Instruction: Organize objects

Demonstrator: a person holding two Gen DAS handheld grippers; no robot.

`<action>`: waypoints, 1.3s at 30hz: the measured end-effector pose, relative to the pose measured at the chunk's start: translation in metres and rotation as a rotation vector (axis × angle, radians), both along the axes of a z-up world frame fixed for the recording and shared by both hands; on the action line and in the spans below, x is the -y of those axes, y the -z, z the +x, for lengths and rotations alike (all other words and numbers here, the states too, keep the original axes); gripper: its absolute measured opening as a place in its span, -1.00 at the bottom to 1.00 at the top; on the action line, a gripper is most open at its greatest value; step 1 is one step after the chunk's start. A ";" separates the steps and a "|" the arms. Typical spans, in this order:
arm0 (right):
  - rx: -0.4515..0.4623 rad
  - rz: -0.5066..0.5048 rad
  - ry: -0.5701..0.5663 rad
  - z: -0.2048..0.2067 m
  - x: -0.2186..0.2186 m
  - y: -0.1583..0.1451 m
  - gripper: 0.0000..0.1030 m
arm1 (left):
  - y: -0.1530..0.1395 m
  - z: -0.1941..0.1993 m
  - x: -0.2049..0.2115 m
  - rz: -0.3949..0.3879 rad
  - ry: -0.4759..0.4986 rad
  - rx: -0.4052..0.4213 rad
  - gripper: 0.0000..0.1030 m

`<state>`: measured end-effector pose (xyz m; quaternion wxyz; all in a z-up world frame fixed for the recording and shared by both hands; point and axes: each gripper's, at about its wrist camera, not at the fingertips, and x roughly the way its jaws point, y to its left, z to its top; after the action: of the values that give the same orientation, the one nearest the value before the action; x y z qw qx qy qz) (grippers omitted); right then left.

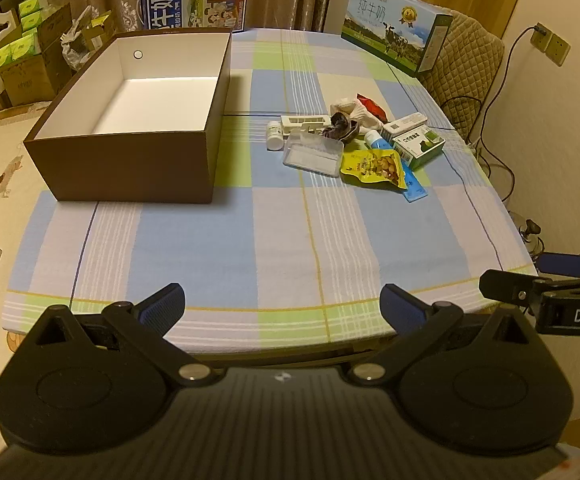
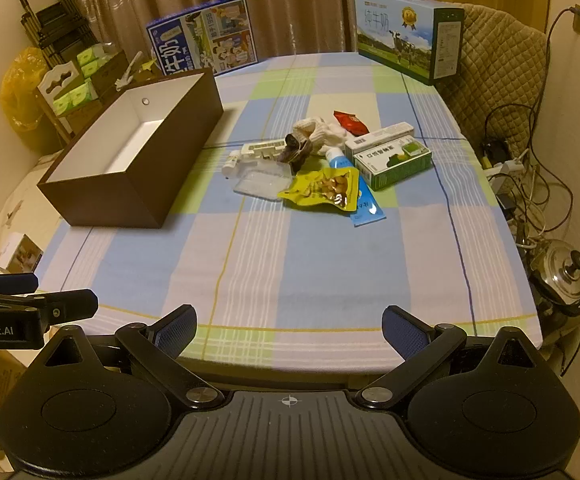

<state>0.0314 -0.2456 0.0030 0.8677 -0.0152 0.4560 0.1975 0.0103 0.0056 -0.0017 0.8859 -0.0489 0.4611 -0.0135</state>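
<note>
Brown box (image 1: 130, 168) sits empty upper left on the checked tablecloth (image 1: 290, 240), small-items pile (image 1: 353, 148) right of centre. Left gripper (image 1: 282, 308) and right gripper (image 2: 290, 328), both spread wide at the bottom, gripping nothing.

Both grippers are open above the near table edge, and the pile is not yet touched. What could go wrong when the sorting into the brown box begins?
The yellow snack bag overlaps the blue tube, so lifting either may drag the other. The clear plastic case looks smooth and could slip.

Black tools (image 1: 282, 307), blue ribbed pads (image 2: 176, 330)
</note>
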 end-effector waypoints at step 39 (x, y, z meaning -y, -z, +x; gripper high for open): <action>-0.012 -0.002 -0.032 0.039 0.013 0.001 0.89 | -0.004 0.023 0.011 -0.007 -0.006 -0.010 0.99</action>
<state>0.0706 -0.2588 0.0016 0.8617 -0.0222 0.4610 0.2110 0.0337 -0.0054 0.0018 0.8834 -0.0536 0.4655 -0.0125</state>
